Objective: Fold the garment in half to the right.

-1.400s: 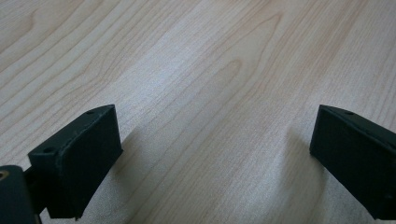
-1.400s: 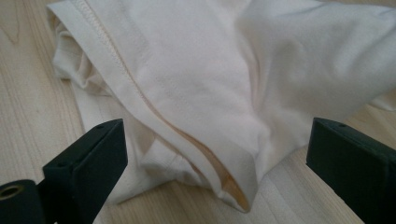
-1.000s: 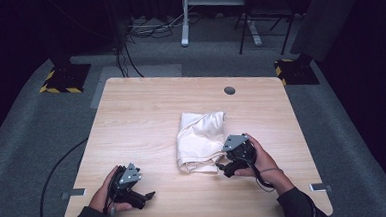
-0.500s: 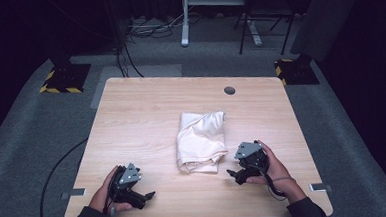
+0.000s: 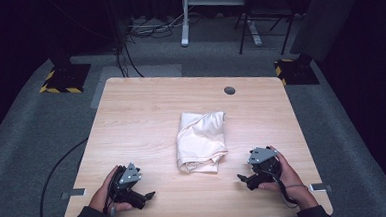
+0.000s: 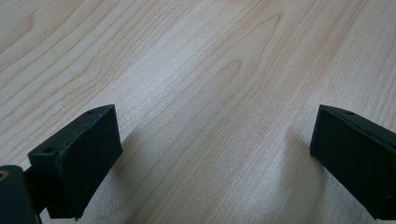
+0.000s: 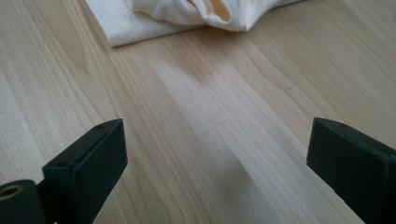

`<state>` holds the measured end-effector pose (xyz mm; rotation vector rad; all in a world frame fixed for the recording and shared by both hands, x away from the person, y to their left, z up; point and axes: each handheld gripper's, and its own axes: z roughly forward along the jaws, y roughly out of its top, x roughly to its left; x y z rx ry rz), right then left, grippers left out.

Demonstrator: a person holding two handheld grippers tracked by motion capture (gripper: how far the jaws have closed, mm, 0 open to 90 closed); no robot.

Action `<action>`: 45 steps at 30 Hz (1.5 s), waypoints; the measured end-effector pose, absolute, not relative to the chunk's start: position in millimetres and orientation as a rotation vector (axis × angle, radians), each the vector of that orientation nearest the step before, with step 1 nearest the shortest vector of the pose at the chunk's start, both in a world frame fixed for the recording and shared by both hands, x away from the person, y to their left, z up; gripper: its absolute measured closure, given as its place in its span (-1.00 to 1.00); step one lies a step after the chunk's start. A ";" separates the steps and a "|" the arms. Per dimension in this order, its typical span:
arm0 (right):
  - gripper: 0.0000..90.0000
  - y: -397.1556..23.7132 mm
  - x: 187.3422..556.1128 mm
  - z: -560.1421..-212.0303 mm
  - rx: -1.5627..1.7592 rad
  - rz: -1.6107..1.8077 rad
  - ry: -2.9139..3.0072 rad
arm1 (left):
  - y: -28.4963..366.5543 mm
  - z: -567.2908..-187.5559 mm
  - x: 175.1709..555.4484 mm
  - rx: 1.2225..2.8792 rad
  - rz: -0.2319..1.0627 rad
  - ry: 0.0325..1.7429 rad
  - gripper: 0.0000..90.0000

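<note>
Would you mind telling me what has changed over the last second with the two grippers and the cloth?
The right gripper drew back from the near right edge of the folded cream cloth toward the person, ending apart from it on the light wooden table with its jaws open and empty. The left gripper stayed near the table's front left, jaws open, and the cloth kept its place and shape.
</note>
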<state>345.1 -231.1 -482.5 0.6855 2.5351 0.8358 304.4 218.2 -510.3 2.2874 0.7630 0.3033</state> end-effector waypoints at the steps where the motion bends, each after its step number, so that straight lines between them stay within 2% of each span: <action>1: -0.88 -233.7 344.0 -483.1 0.698 0.840 2.534 | 218.2 -510.3 304.4 2.288 0.303 0.763 -0.96; 22: -0.91 -283.0 323.3 -502.2 0.879 0.971 2.479 | 218.2 -510.3 304.5 2.288 0.303 0.763 -0.96; 45: -0.99 -313.0 313.0 -512.1 1.071 1.003 2.410 | 218.3 -510.3 304.3 2.288 0.304 0.763 -0.95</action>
